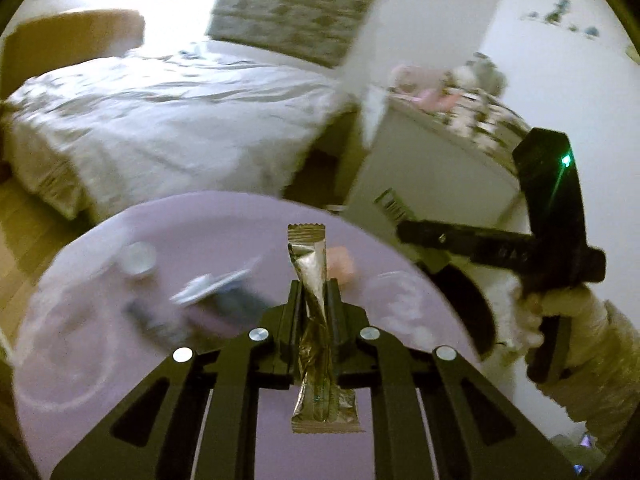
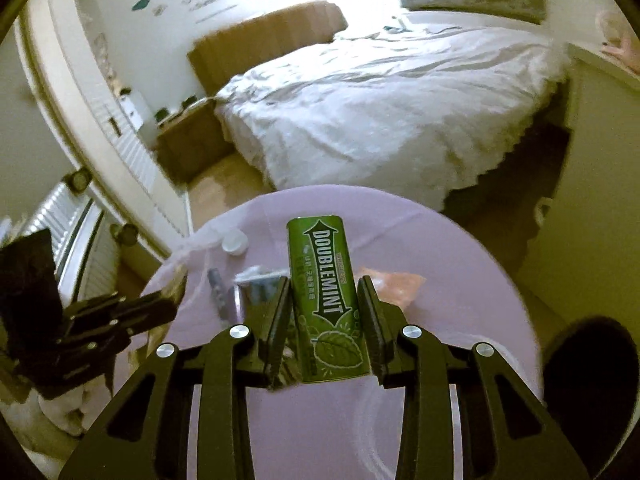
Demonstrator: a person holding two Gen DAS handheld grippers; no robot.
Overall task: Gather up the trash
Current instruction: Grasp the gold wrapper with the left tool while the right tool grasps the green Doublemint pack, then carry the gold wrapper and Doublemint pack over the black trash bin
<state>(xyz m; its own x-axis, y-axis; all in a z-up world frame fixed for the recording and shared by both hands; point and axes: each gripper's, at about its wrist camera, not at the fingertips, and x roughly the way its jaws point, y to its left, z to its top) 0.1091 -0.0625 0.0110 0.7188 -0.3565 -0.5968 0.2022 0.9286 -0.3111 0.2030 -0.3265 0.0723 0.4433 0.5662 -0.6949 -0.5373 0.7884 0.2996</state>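
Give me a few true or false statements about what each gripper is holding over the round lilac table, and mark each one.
1. The left gripper is shut on a crinkled gold foil wrapper. True.
2. The right gripper holds a red can. False: it holds a green Doublemint tin.
3. A small white cap lies on the round lilac table. True.
4. The table is bare apart from that cap. False: blurred litter remains.

Right hand-held gripper clamping green Doublemint pack, above round lilac table, white bed beyond
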